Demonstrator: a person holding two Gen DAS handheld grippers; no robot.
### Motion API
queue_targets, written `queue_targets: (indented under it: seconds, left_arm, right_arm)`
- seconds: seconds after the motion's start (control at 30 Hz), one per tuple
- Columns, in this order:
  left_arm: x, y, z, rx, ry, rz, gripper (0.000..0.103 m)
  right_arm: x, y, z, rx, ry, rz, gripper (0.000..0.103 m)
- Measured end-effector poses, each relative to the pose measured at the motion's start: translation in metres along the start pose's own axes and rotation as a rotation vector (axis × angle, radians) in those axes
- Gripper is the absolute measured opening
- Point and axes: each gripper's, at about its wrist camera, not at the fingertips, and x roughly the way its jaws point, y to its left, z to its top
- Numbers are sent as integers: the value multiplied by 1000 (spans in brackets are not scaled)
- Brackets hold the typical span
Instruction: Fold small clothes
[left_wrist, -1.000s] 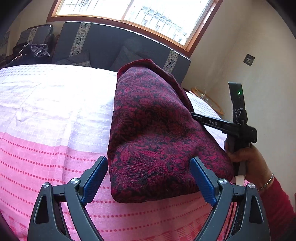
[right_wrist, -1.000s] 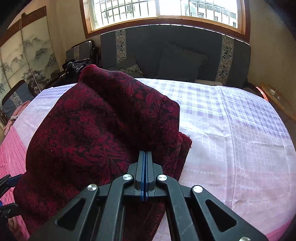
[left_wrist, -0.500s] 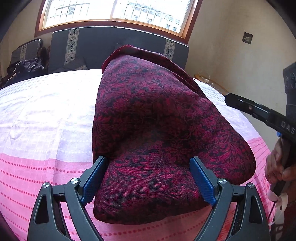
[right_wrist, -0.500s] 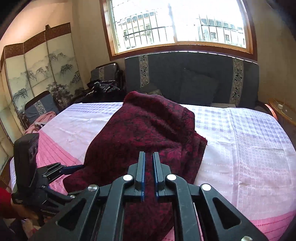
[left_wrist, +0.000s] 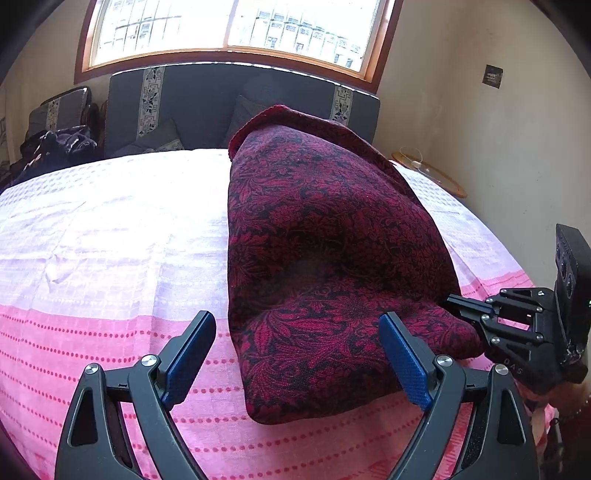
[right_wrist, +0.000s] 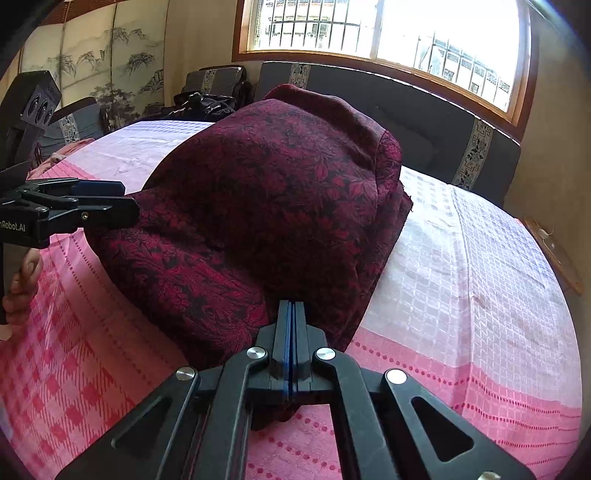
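Observation:
A dark red floral garment (left_wrist: 325, 258) lies bunched and folded over on the pink and white bedspread (left_wrist: 110, 258). My left gripper (left_wrist: 295, 321) stands wide open low over the garment's near edge, and the cloth lies between its blue pads (left_wrist: 404, 363) without being pressed. In the right wrist view the same gripper (right_wrist: 125, 203) sits at the garment's left side. My right gripper (right_wrist: 291, 306) is shut on the near right edge of the garment (right_wrist: 266, 192), with a bit of cloth hanging under the jaws. The left wrist view shows its tip (left_wrist: 452, 299) at the cloth's right edge.
A dark sofa (left_wrist: 207, 107) with cushions runs under the window behind the bed. A painted folding screen (right_wrist: 110, 62) and chairs with a dark bag (left_wrist: 59, 144) stand to the left. A round wooden stand (left_wrist: 428, 173) is by the right wall. A hand (right_wrist: 22, 280) holds the left gripper's handle.
The right gripper swung down to the garment's near right edge; its jaws parted slightly half a second ago and are shut again. The garment has shifted right between the left gripper's fingers.

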Motion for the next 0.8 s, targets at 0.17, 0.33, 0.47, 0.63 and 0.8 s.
queue_targets:
  seconds: [0.17,0.33,0.47,0.63,0.8]
  left_arm:
    - [4,-5,-8,43,5,46,90]
    - [6,-8,-11,54,15,73,90]
    - [7,-5,-11,40,20,69,90]
    - [5,-9,-14,60,7,90,90]
    - [5,-13,-14,79,-1,111,90]
  right_arm:
    - [6,-18,5,52,0,61,0]
    - [7,-21,4,75,4,69,0]
    - [9,-24,5,138,7,85,0]
    - [10,-29,3,226,13,98,0]
    - [13,-38,6,330,41,120,0]
